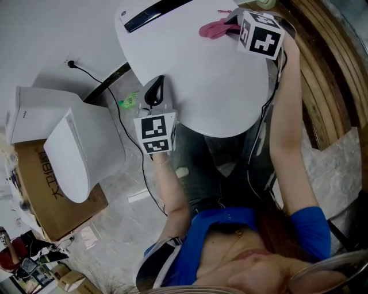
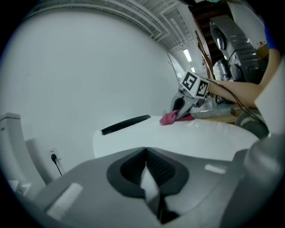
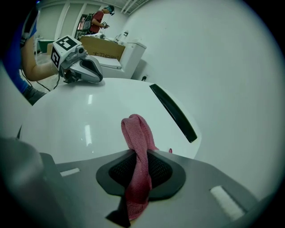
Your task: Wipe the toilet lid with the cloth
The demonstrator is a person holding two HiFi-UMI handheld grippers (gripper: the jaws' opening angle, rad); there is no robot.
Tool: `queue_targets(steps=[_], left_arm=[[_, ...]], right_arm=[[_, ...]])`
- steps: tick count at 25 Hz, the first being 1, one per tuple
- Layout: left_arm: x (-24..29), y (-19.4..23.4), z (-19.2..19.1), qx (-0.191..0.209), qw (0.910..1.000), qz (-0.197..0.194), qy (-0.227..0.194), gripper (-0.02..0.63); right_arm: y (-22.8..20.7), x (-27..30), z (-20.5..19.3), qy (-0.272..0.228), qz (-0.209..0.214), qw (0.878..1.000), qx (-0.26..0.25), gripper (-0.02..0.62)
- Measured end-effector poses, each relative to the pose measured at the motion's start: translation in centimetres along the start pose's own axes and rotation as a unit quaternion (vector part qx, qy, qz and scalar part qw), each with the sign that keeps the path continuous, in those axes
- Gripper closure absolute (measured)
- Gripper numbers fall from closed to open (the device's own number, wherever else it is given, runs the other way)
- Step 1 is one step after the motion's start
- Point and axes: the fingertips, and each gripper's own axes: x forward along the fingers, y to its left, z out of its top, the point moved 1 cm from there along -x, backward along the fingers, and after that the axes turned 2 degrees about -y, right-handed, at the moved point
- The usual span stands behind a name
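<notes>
The person stands right up against the white toilet lid (image 1: 195, 74), both arms reaching out over it. The left gripper (image 1: 155, 95) is closest to them, sitting at the lid's left edge. Its jaws are pressed together with nothing between them, and its marker cube faces up.

Farther across, near the lid's far edge, the right gripper (image 3: 140, 171) has its jaws clamped on the pink cloth (image 3: 138, 133). The cloth is pinched into a narrow twisted strip between the pads. Its free end bunches up just ahead of the jaws and lies on the lid's surface. A short dark tail hangs out behind the jaws.

Just past the cloth, a long black bar (image 1: 155, 14) runs along the lid's back edge by the white wall.

Off to the left, well apart from the lid, a second white toilet (image 1: 80, 155) stands against a cardboard box (image 1: 63, 212). A black cord runs down from a wall socket (image 1: 71, 63) behind it.
</notes>
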Motion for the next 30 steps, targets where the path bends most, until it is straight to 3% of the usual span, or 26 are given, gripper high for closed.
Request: queue_targets(steps=[6, 12, 30], left_arm=[[0.0, -0.1, 0.0, 0.001, 1.0000, -0.002, 0.000, 0.603], [0.0, -0.2, 0.1, -0.001, 1.0000, -0.003, -0.001, 0.603], [0.1, -0.2, 0.0, 0.005, 1.0000, -0.003, 0.001, 0.603]], right_arm=[[-0.3, -0.6, -1.7, 0.004, 0.000, 0.999, 0.035, 0.529], [-0.1, -0.7, -1.8, 0.016, 0.002, 0.999, 0.036, 0.528], [2.2, -1.7, -2.5, 0.065, 0.067, 0.995, 0.043, 0.525]])
